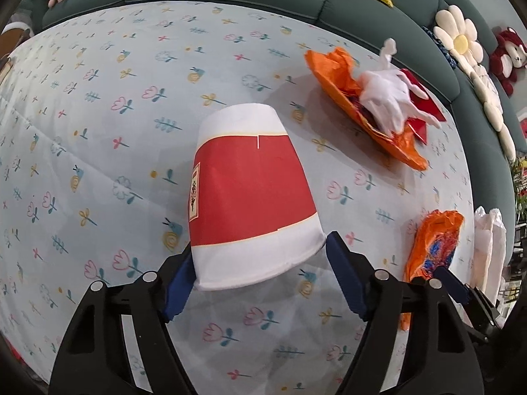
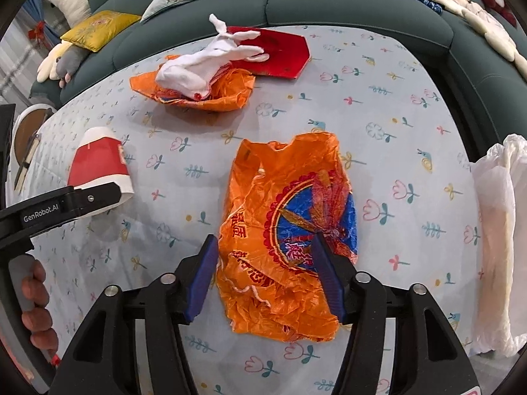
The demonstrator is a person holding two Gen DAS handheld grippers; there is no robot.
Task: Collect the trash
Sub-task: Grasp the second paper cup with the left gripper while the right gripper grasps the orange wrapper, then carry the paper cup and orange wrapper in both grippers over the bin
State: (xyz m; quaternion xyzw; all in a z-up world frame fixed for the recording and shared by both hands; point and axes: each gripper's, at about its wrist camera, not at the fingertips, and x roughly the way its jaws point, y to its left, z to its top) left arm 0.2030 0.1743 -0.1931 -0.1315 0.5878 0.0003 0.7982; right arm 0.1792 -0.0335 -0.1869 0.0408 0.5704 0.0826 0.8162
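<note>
In the left wrist view, a paper cup (image 1: 250,194) in red with white bands lies on its side on the flower-print cloth (image 1: 98,105), its wide rim end toward the camera. The left gripper (image 1: 260,273) reaches forward low over the cloth with its jaws spread. The left blue pad (image 1: 179,289) touches the cup's rim, while the right pad sits just beside the rim's other edge, so the cup lies between the fingers without being squeezed. Farther right, a white glove (image 1: 388,98) rests on a crumpled orange wrapper (image 1: 362,105) with a red packet (image 1: 425,105) under it. A second orange bag (image 1: 431,243) lies near the right edge, next to a white plastic bag (image 1: 490,247).

In the right wrist view, the orange bag (image 2: 286,230), printed with a blue and red round emblem, lies flattened and wrinkled on the cloth (image 2: 395,98). The right gripper (image 2: 266,279) hovers over its near end, jaws apart, the bag spread between the blue fingers (image 2: 201,279) and not pinched. The paper cup (image 2: 98,168) lies to the left with the left gripper (image 2: 82,199) at it. Beyond, the glove (image 2: 204,65) sits in the crumpled wrapper (image 2: 204,95), overlapping the red packet (image 2: 280,52). The white plastic bag (image 2: 494,240) lies at the right edge.
</note>
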